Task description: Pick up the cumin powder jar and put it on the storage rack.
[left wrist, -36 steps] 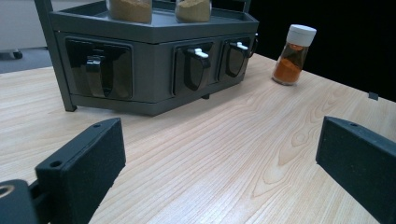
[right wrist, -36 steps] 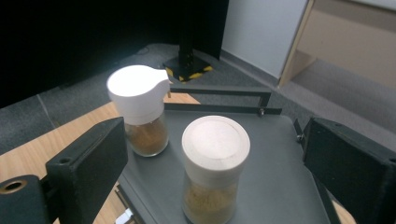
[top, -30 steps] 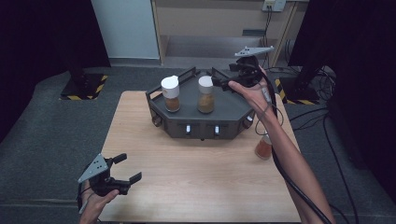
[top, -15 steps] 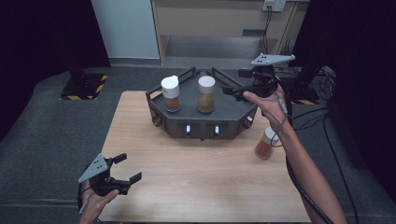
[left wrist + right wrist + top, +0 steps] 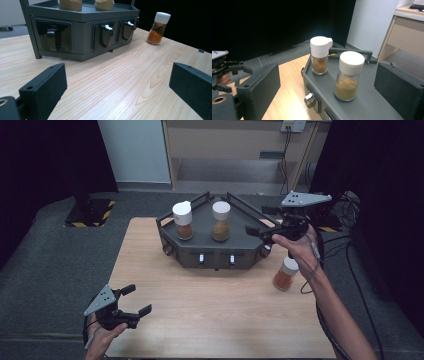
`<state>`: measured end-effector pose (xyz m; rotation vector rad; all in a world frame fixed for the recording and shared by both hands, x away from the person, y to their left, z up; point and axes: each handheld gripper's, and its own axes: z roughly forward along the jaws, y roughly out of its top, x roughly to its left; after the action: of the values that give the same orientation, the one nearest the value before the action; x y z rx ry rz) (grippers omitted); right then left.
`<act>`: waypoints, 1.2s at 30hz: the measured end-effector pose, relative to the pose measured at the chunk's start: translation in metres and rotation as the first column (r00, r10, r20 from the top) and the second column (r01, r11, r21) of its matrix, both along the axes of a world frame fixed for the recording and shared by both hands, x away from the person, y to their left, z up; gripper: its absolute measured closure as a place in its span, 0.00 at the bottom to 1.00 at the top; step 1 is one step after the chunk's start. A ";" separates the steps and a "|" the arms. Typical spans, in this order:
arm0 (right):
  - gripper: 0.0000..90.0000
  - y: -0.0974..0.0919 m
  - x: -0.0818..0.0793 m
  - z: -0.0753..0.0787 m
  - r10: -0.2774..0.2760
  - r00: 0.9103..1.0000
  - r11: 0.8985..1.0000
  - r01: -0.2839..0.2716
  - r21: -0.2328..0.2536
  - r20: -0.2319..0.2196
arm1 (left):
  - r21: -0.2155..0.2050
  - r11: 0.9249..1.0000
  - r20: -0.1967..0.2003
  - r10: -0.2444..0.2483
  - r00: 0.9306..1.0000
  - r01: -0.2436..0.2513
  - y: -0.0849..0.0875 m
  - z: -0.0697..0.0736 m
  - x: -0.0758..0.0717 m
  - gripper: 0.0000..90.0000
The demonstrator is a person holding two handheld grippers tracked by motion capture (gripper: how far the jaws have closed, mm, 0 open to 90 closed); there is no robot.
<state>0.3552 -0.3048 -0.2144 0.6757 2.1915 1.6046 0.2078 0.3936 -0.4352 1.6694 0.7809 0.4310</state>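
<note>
On the rack, two unlabelled jars are faced by the right gripper, released and empty; the left gripper is likewise released.

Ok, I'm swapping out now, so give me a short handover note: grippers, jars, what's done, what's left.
Left gripper: open, holding nothing, low over the near left of the table.
Right gripper: open, holding nothing, held over the right end of the grey rack, jaws pointing at the two jars.
Jars: two white-capped spice jars stand upright on the rack's top. A third jar of orange spice stands on the table right of the rack.
Done: two jars on the rack.
Left: probably the third jar.
</note>
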 end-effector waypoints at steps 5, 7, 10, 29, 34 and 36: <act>0.08 -0.006 -0.015 -0.005 0.016 1.000 1.000 -0.016 -0.002 0.012 | 0.001 1.000 0.000 0.001 1.000 -0.001 0.000 0.000 0.000 0.00; 0.08 -0.009 -0.020 -0.009 0.022 1.000 1.000 -0.022 0.002 0.013 | 0.002 1.000 0.000 0.002 1.000 -0.002 0.000 0.000 0.000 0.00; 0.08 -0.013 -0.026 -0.014 0.029 0.999 1.000 -0.029 0.010 0.012 | 0.000 1.000 -0.002 0.005 1.000 -0.005 0.000 0.000 0.000 0.00; 0.08 -0.041 -0.075 -0.065 -0.028 1.000 0.999 0.027 -0.025 -0.011 | -0.001 1.000 -0.004 0.008 1.000 -0.008 0.000 0.000 0.000 0.00; 0.07 -0.049 -0.084 -0.076 -0.042 0.999 0.999 0.042 -0.035 -0.023 | 0.000 1.000 -0.004 0.011 1.000 -0.011 0.000 0.000 -0.001 0.00; 0.07 -0.054 -0.089 -0.083 -0.053 0.998 0.998 0.052 -0.026 -0.028 | 0.000 1.000 -0.004 0.011 1.000 -0.011 0.000 0.000 -0.001 0.00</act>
<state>0.2661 -0.3588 -0.2972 0.7475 2.1914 1.5482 0.2071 0.3932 -0.4352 1.6674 0.7935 0.4356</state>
